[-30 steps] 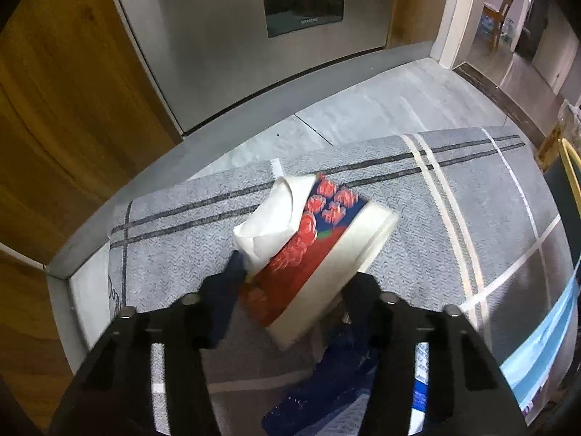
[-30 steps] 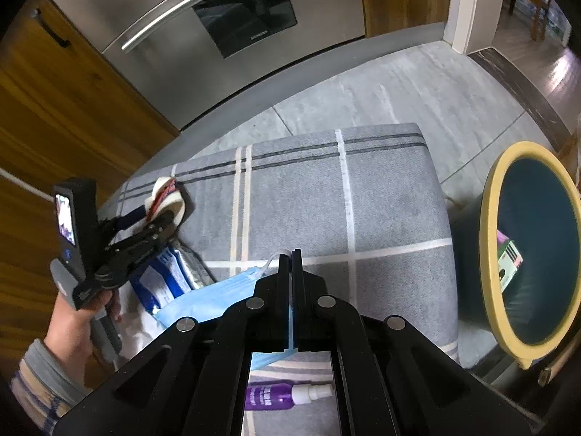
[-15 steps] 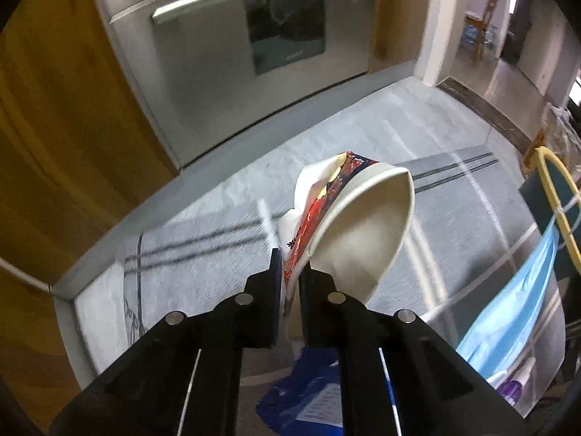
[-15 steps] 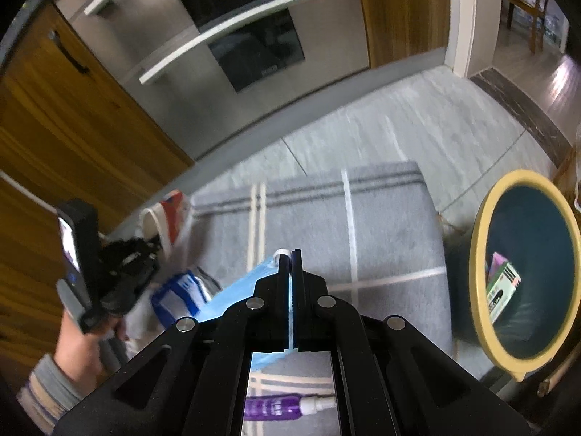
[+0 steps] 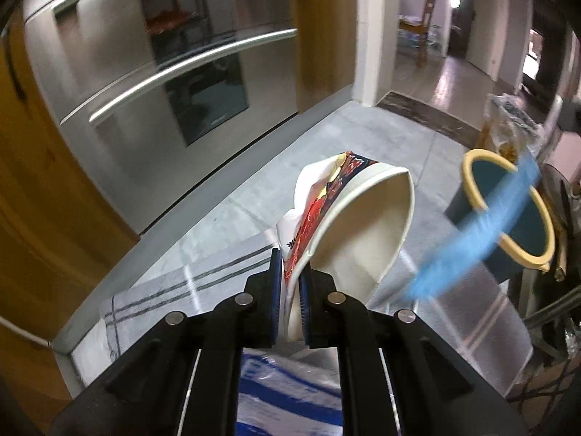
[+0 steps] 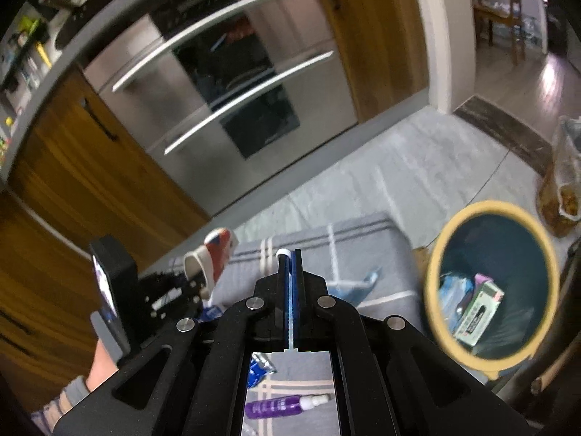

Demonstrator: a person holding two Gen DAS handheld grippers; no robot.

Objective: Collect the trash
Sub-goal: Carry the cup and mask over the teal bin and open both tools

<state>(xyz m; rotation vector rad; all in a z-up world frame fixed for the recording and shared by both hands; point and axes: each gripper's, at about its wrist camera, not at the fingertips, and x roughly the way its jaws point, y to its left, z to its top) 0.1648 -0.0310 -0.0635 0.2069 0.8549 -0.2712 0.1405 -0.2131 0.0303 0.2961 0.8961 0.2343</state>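
Note:
My left gripper is shut on the wall of a squashed paper cup. The cup is red and blue outside, white inside, with a white tissue stuck to it, and it hangs above the grey striped rug. In the right wrist view the same cup and left gripper sit at lower left. My right gripper is shut on a blue face mask, which trails below the jaws. That mask shows blurred in front of the teal bin with a yellow rim.
The bin stands right of the rug and holds a small box and other trash. A purple spray bottle and a blue-white wrapper lie on the rug. A steel oven and wooden cabinets stand behind.
The left jaws closed on the cup and lifted it off the rug. Both grippers rose and tilted up; the mask came up off the rug with the right one.

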